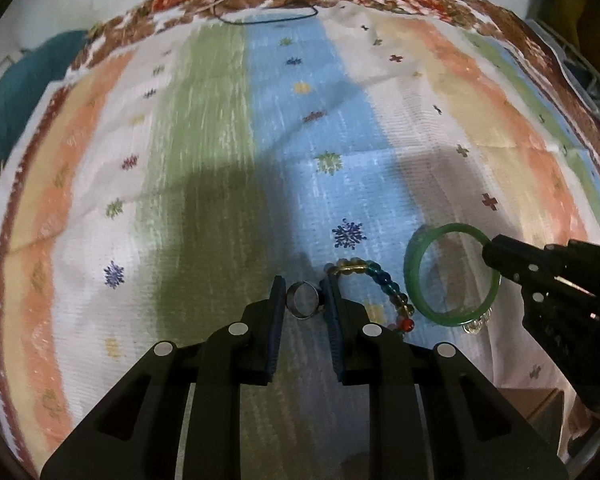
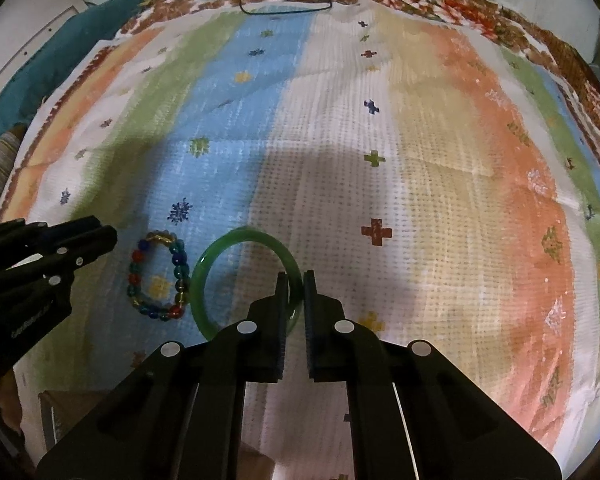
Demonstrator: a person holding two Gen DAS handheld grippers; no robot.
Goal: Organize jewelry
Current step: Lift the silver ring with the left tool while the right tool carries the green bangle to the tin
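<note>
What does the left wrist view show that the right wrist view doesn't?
Left wrist only: a small silver metal ring gripped in the left tool, and a clear beaded piece under the bangle. Right wrist only: the whole multicoloured glass bead bracelet lying free. Both: the right tool clamping the green glass bangle on the striped cloth.

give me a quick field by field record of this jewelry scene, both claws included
surface: striped cloth with small flower and cross marks
left claw: shut on a small metal ring
right claw: shut on the rim of the green bangle
bead bracelet: lying flat on the blue stripe, just left of the bangle, not held
far edge: thin cords lying loose on the cloth
</note>
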